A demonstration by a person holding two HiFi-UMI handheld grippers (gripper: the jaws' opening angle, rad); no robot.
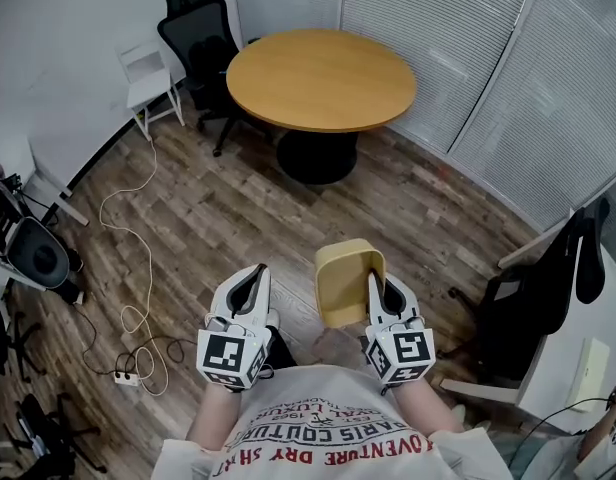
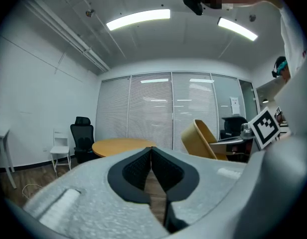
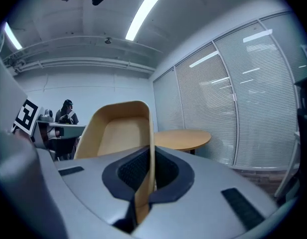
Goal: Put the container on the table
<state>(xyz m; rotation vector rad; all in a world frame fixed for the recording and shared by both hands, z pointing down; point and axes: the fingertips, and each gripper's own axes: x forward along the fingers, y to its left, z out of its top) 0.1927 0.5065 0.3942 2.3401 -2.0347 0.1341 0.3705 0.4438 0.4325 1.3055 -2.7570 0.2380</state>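
Right gripper (image 1: 380, 284) is gripping the tan container (image 1: 343, 280) — only its view is showing a distant person (image 3: 67, 113); left gripper (image 1: 252, 277) is hanging closed, table (image 1: 321, 78) well ahead.

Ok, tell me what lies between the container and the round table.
Only bare wooden floor, per the head view; the right tongs hold the container short of the table.

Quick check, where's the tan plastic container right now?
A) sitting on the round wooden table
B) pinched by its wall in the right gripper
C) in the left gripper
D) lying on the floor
B: the right gripper has its jaws shut on one thin wall of the tan plastic container, held well short of the round wooden table; the left gripper is shut on nothing.
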